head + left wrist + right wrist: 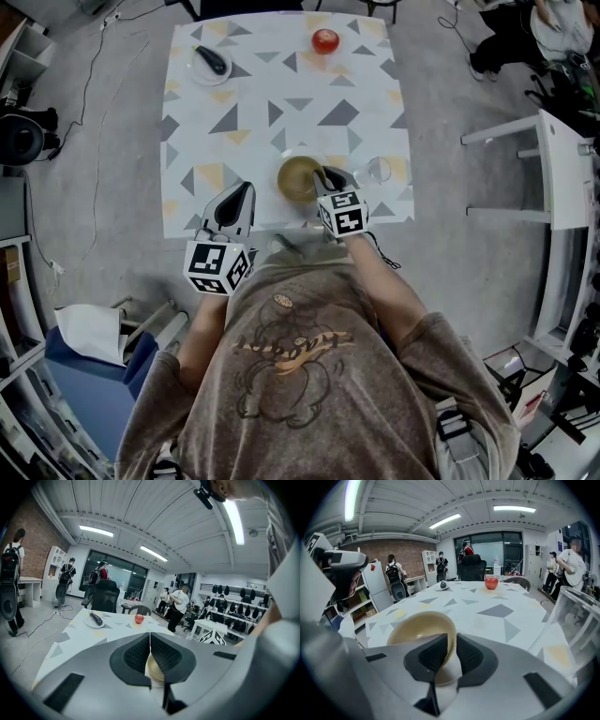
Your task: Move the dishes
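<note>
A tan bowl [293,178] stands near the front edge of the patterned table [281,103]. My right gripper [324,178] is shut on the bowl's right rim. In the right gripper view the bowl [419,627] has one pad inside its wall and one outside, and the gripper [452,651] clasps it there. My left gripper [241,191] hovers over the table's front edge, left of the bowl and apart from it. Its jaws meet with nothing between them [150,641]; the bowl [155,668] shows just beyond them.
A clear glass [379,170] [576,620] stands right of the bowl. At the far end sit a white plate [212,62] with a dark vegetable and a red fruit [324,40]. A white side table [562,169] stands to the right. People stand in the room behind.
</note>
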### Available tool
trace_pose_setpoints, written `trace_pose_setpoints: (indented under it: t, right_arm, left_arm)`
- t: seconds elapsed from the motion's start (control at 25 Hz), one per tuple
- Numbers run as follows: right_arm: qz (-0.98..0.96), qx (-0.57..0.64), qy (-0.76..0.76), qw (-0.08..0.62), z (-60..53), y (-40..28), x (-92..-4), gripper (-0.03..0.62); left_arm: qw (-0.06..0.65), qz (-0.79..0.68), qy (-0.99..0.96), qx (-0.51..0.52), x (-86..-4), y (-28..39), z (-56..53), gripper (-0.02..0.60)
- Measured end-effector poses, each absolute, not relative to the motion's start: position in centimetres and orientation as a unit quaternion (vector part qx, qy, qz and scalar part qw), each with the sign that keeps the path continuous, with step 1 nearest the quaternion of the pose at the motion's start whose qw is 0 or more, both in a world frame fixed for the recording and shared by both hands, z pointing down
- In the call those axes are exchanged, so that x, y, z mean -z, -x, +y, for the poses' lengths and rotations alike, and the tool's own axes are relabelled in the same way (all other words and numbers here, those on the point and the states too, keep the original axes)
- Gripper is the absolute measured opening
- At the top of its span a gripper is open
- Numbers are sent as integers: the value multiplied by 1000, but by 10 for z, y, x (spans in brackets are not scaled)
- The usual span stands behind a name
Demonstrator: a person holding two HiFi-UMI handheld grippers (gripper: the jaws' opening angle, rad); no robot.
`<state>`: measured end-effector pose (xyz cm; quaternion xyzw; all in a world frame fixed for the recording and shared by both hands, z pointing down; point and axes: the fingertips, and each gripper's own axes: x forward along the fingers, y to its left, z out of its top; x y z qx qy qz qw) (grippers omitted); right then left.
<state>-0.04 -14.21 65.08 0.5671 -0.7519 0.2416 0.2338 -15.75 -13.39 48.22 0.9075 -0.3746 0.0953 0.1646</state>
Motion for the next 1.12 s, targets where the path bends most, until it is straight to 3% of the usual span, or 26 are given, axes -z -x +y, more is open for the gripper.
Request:
trace_pose_setpoints:
  t: [0.44,1.12]
  right_arm:
    - [-754,-227,-571,231,-148,0,-637,26]
    - [-782,-201,-554,203,-151,17,-594,20]
  left_arm:
    - [169,-375,-906,-95,-485,156,-132,20]
    - [169,-382,-905,-82,-480,161,-130,20]
